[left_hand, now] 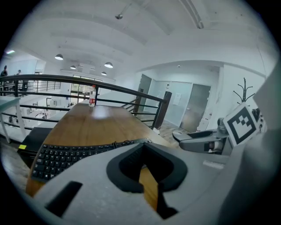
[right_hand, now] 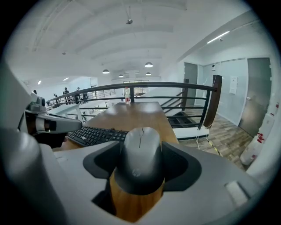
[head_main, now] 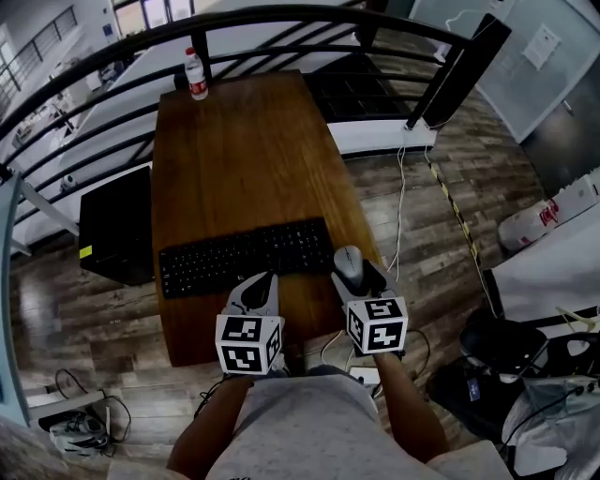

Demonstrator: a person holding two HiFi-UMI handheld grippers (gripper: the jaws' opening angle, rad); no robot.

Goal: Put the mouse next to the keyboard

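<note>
A grey mouse [head_main: 349, 261] [right_hand: 140, 154] sits between the jaws of my right gripper [head_main: 362, 277] [right_hand: 140, 146], which is shut on its sides. It is just off the right end of the black keyboard [head_main: 246, 255] [right_hand: 94, 135], near the right edge of the wooden table [head_main: 244, 141]. I cannot tell whether the mouse rests on the wood or hangs just above it. My left gripper [head_main: 258, 287] [left_hand: 142, 147] is shut and empty, in front of the keyboard [left_hand: 66, 154] near the table's front edge.
A water bottle [head_main: 196, 75] [left_hand: 92, 96] stands at the table's far end. A black box [head_main: 117, 225] sits on the floor left of the table. A dark railing [head_main: 281, 19] runs behind, and cables [head_main: 403, 187] lie on the floor to the right.
</note>
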